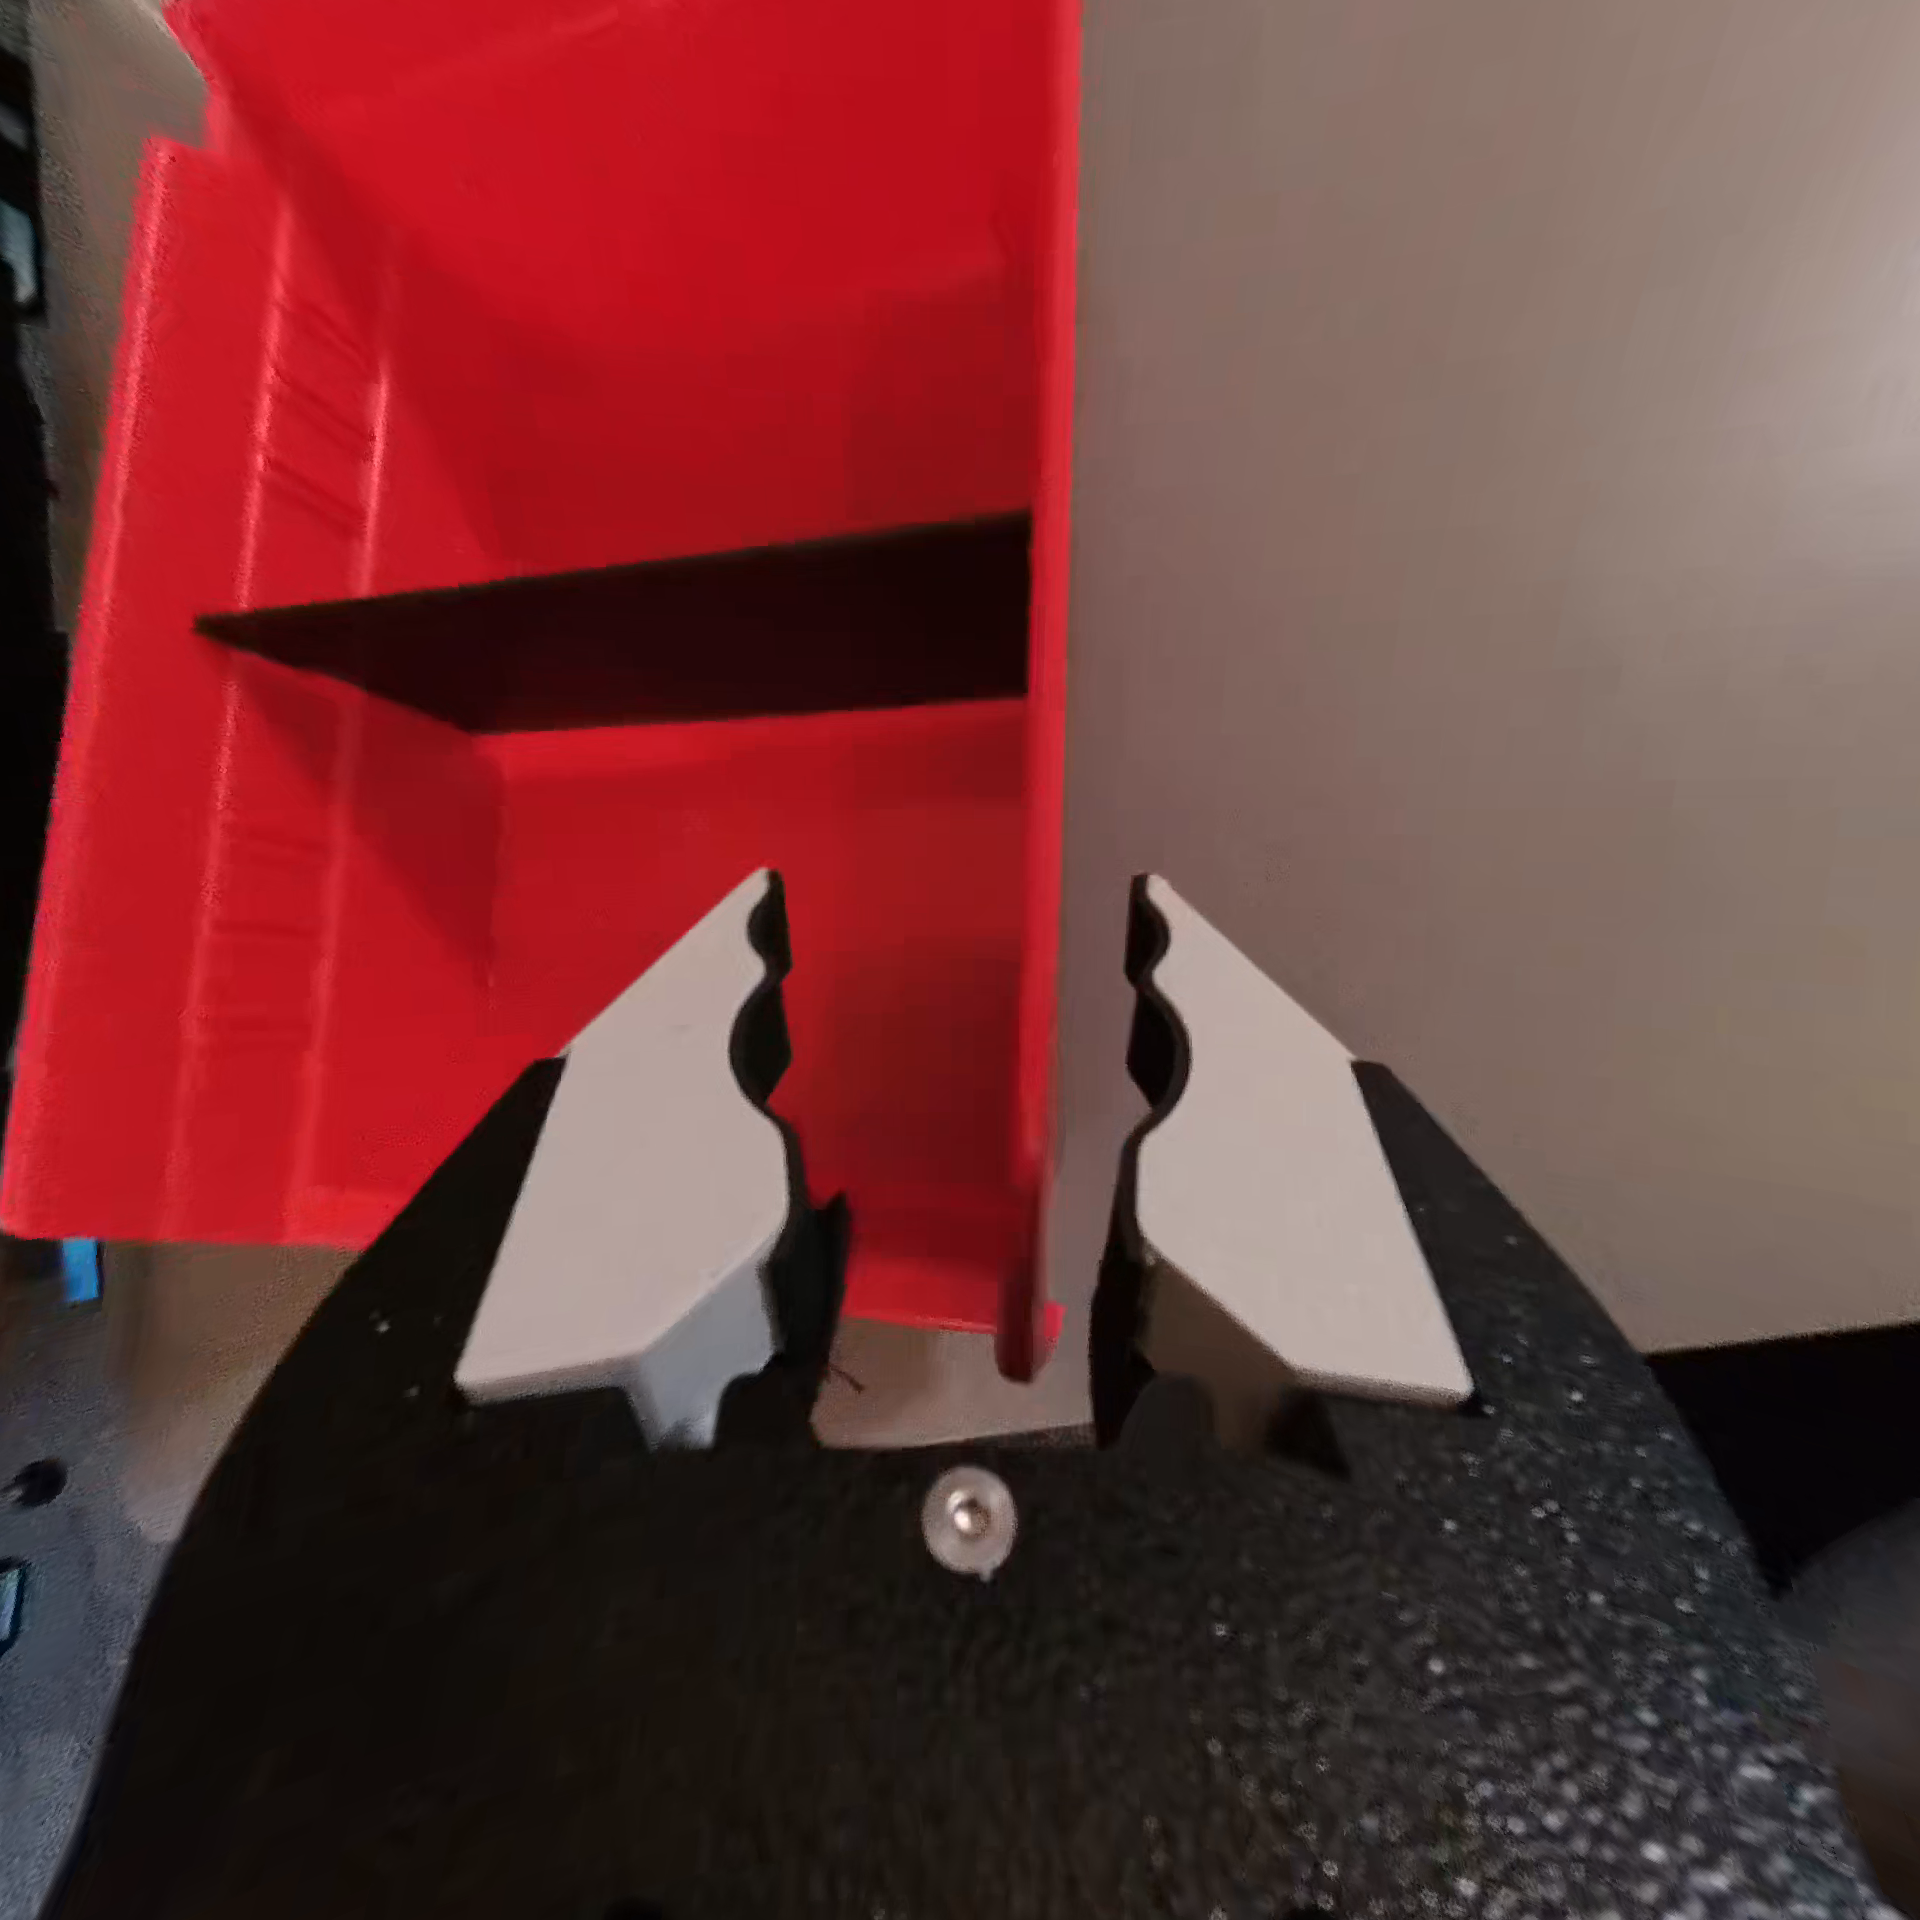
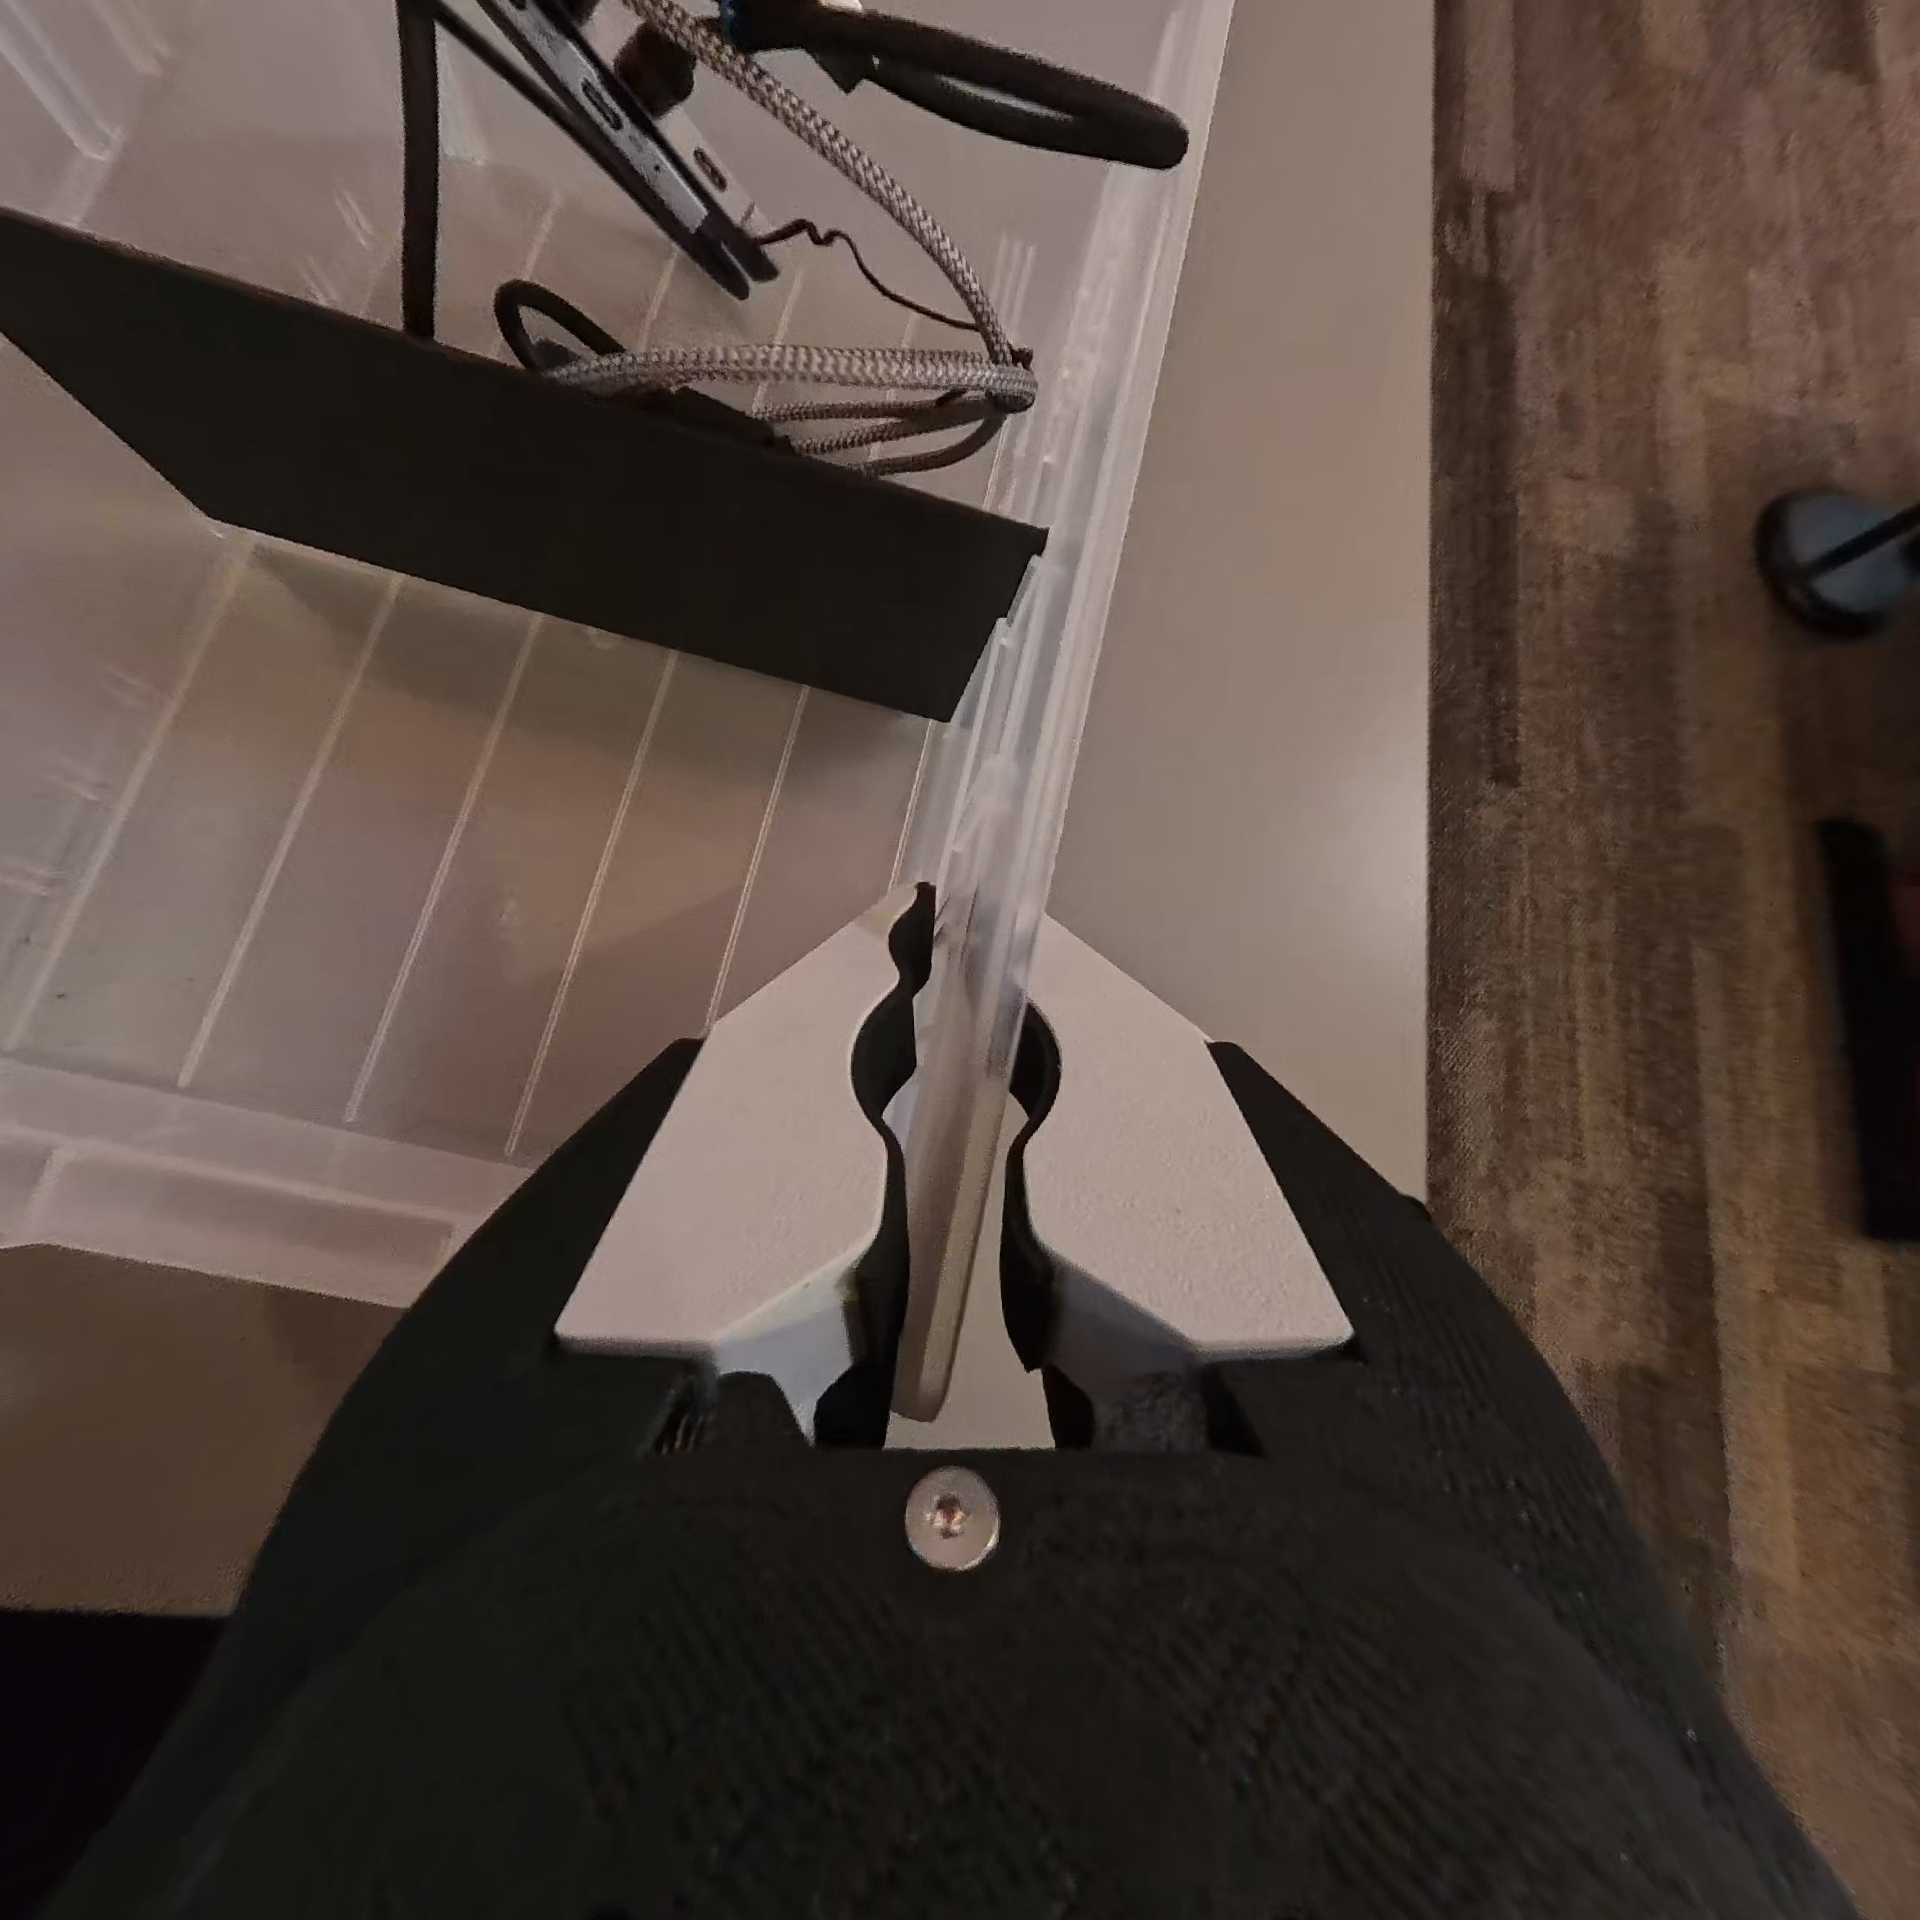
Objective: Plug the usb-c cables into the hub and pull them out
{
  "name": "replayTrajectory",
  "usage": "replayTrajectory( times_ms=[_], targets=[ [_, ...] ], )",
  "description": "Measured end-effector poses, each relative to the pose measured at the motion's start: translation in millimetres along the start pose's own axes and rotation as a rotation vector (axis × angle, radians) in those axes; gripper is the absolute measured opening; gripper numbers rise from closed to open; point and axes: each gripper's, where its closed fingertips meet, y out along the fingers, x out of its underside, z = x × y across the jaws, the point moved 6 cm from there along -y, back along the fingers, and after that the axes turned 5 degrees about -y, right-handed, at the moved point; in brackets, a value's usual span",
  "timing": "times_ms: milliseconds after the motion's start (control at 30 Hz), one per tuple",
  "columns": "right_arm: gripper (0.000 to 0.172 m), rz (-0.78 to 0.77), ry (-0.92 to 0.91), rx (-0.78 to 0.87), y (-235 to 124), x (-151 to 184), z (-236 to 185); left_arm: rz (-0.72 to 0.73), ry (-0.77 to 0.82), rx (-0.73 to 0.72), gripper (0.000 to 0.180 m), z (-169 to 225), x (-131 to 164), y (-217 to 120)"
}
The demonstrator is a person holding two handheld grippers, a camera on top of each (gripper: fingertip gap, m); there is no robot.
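A pale grey table carries a clear plastic bin near its right edge, above a brown wood-grain floor, and a red bin split by a black divider.

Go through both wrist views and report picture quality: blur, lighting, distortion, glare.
Left wrist view: soft motion blur over the red bin and the left gripper; warm, dim light; the bin's walls splay from the wide-angle lens. Right wrist view: sharper; the clear bin wall shows pale streaky reflections; the cables stay crisp; the floor bends at the edge.
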Motion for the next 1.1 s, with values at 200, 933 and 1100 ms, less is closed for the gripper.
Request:
replayTrajectory(
  times_ms=[200,933,1100],
  targets=[
    [0.004,0.13,0.009,-0.033,8,-25,-30,-0.153,0.045,0.067,0.025,15,20,16],
    [0.063,0.658,-0.168,-0.275,-26,-111,-226,0.476,0.238,0.217,0.002,108,-95,-90],
    [0.061,0.96,-0.04,0.182,-73,-54,-142,0.555,0.495,0.462,0.003,206,-144,-100]
  ],
)
